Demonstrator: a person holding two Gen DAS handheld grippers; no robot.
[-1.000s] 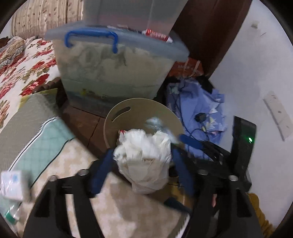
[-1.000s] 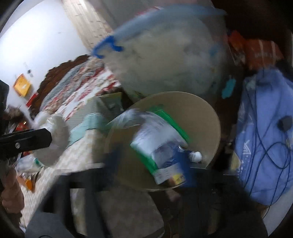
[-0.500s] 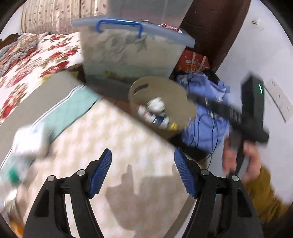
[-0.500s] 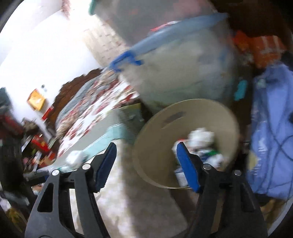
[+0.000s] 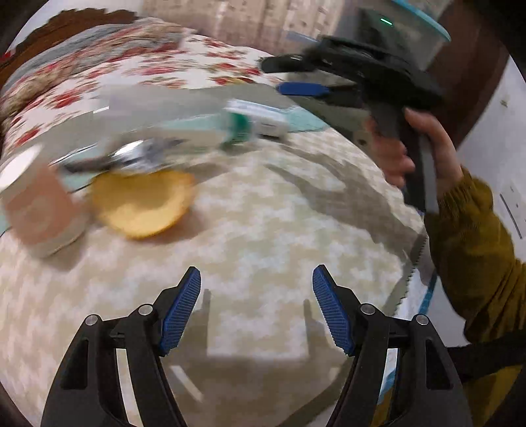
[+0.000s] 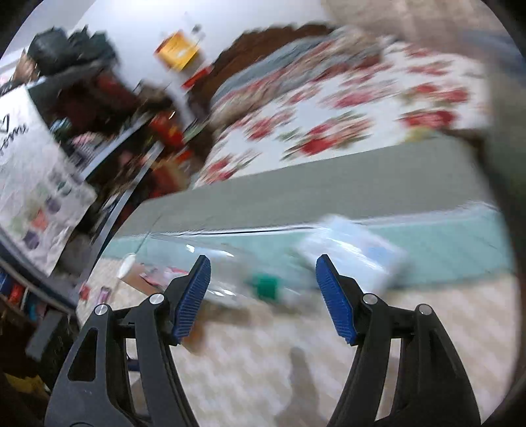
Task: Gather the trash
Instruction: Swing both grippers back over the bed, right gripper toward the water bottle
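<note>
Trash (image 5: 141,203) on patterned cloth (image 5: 263,236), labels blurred unreadable, left tool (image 5: 256,308), right tool (image 6: 263,299) wide, empty

- L wrist cam: looks down along its fingers at the beige patterned table cover (image 5: 263,230), fairly near.
- R wrist cam: shallower tilt, faces across the cover to the floral bedspread (image 6: 345,108).
- Shared: cover, green-capped bottle (image 5: 236,126), bedspread.

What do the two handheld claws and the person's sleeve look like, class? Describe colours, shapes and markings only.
Each claw, left claw and right claw, has black angular arms with silver rivets and ribbed blue pads. The right claw's body shows a small green light. The sleeve is mustard-coloured knit.
</note>
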